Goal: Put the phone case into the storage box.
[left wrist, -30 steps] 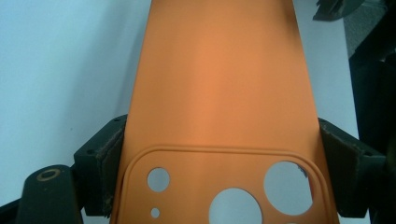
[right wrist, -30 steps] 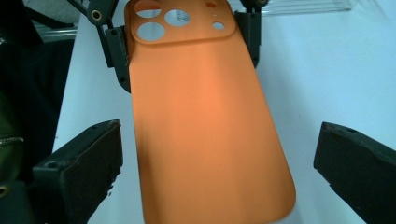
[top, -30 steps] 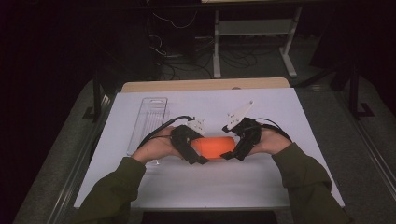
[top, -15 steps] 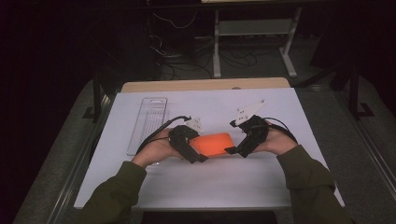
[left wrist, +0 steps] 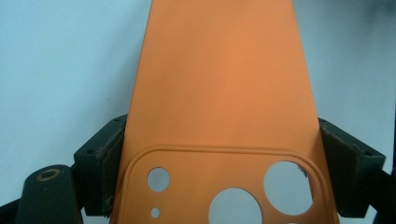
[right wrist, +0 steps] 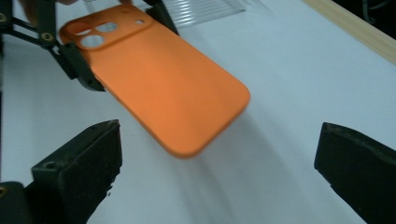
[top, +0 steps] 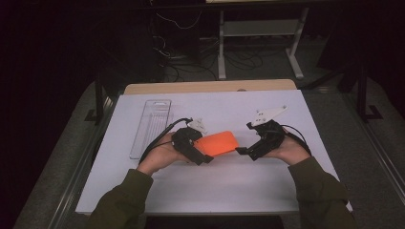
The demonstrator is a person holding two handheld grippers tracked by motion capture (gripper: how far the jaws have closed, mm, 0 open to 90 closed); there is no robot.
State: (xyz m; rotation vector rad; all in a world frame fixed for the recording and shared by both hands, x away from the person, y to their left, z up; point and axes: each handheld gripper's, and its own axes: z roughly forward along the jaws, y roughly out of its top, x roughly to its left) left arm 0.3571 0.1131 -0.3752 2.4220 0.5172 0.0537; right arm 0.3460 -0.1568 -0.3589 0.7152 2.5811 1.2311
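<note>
Case (top: 217,142) lies lengthwise between grippers, camera end in left gripper (top: 203,155).

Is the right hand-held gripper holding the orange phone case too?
No: in the right gripper view the right hand-held gripper stands open, jaws apart from the orange phone case, which the left hand-held gripper holds.

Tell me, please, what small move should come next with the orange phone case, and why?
Probably the left gripper should lower the orange phone case onto the white table or toward the clear plastic tray. Its jaws alone clamp the case's camera end, and the right gripper stands open and apart from the free end.
</note>
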